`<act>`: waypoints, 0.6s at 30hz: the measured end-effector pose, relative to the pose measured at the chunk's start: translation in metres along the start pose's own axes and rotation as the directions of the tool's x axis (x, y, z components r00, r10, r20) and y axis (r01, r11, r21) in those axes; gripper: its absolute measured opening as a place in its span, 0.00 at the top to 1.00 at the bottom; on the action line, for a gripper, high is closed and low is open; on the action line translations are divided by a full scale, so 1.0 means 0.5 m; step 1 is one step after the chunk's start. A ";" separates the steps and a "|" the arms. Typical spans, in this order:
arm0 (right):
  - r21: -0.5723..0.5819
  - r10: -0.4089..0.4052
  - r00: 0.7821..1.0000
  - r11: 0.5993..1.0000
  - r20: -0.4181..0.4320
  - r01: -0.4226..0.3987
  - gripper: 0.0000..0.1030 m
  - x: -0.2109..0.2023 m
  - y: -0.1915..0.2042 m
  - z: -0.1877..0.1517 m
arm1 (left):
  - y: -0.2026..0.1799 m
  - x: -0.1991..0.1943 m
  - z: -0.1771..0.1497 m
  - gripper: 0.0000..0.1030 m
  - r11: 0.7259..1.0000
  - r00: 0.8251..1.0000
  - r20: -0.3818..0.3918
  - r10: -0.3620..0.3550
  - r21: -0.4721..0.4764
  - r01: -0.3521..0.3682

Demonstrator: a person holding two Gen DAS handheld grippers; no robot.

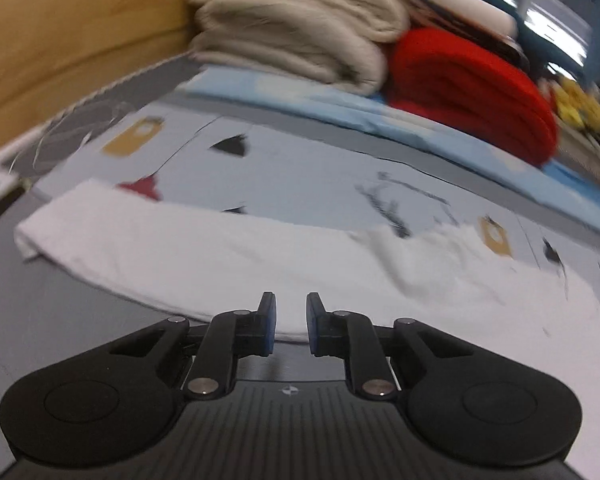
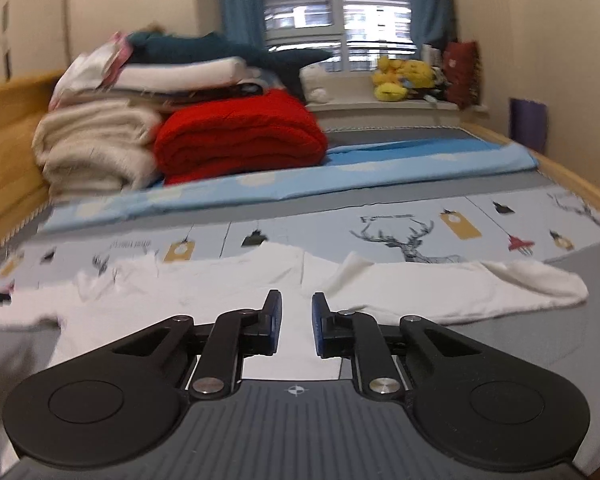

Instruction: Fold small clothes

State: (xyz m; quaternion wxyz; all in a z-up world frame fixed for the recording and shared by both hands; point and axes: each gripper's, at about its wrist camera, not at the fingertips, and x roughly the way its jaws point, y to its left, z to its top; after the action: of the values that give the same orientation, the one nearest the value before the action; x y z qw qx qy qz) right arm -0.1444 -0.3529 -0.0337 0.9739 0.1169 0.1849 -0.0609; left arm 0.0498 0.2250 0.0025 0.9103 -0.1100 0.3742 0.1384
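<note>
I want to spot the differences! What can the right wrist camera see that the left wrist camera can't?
Only the right wrist view shows the window with teal curtains, the purple object by the wall and the deer print on the sheet. Only the left wrist view shows the left gripper, open. Both show the white cloth garment spread on the bed, the folded red knitted blanket, the folded cream blanket and yellow plush toys. The right gripper is open too.
</note>
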 end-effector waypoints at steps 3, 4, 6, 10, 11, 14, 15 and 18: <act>-0.096 0.016 0.997 0.995 -0.072 -0.023 0.84 0.045 0.045 0.019 | 0.041 0.026 0.017 0.83 0.996 1.000 -0.010 0.018 -0.083 -0.019; -0.107 0.025 0.995 0.994 -0.094 -0.035 0.84 0.063 0.064 0.031 | 0.051 0.033 0.023 0.83 0.995 1.000 -0.003 0.015 -0.103 -0.015; -0.123 0.047 0.992 0.990 -0.114 -0.061 0.84 0.108 0.114 0.062 | 0.067 0.051 0.028 0.83 0.993 1.000 0.013 0.025 -0.117 -0.023; -0.139 0.139 0.985 0.978 -0.102 -0.153 0.84 0.201 0.225 0.120 | 0.113 0.075 0.028 0.82 0.985 0.999 0.013 0.044 -0.166 -0.041; -0.151 0.162 0.982 0.973 -0.097 -0.176 0.84 0.223 0.252 0.131 | 0.129 0.084 0.029 0.81 0.982 0.999 0.012 0.048 -0.184 -0.045; -0.199 0.212 0.975 0.955 -0.065 -0.221 0.84 0.278 0.321 0.139 | 0.184 0.102 0.030 0.77 0.965 0.999 0.004 0.054 -0.256 -0.052; -0.202 0.227 0.972 0.951 -0.055 -0.233 0.84 0.292 0.335 0.136 | 0.202 0.110 0.030 0.74 0.959 0.998 0.000 0.056 -0.278 -0.053; -0.166 0.269 0.958 0.945 -0.103 -0.283 0.94 0.331 0.359 0.121 | 0.268 0.139 0.035 0.60 0.926 0.998 -0.024 0.065 -0.370 -0.069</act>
State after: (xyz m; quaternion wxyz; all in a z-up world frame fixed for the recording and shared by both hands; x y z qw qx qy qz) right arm 0.0584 -0.2070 -0.0043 0.9713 0.0559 0.2096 0.0976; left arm 0.0639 0.3678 -0.0478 0.8657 -0.2679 0.3503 0.2368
